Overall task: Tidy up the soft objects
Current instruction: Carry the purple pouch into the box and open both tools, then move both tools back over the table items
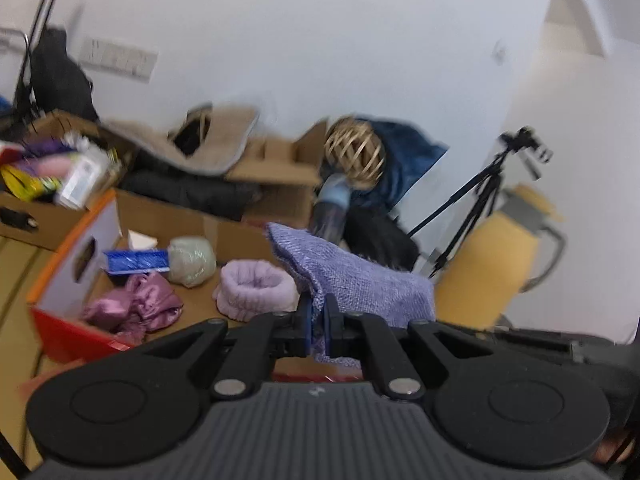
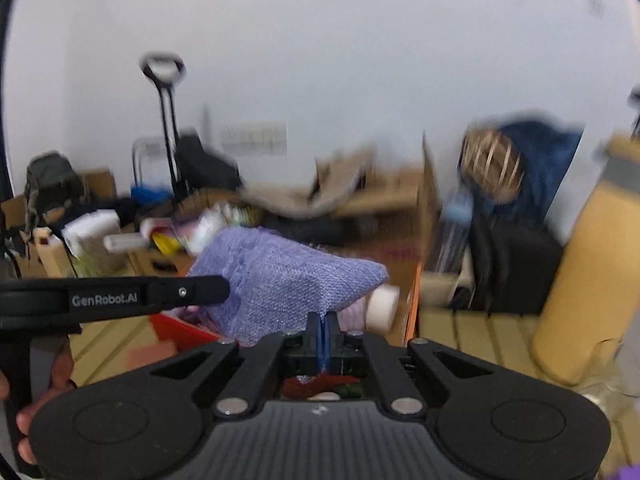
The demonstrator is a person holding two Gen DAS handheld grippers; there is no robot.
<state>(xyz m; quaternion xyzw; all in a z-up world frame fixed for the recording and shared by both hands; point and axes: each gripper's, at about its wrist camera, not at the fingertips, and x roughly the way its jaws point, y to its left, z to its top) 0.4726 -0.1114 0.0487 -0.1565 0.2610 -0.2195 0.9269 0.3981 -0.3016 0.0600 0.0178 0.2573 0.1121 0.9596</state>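
Crosswise, purple cloth (image 2: 280,280) between grippers

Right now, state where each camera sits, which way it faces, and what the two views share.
Left wrist: on the left gripper, facing forward over the open box of soft items; only its own fingers show.
Right wrist: on the right gripper, facing the cluttered wall; the left gripper's arm and a hand show.
Shared: the purple knit cloth, pinched by both, the woven ball and the yellow jug.

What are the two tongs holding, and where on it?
Both grip one purple knit cloth: left tongs and right tongs each pinch an edge.
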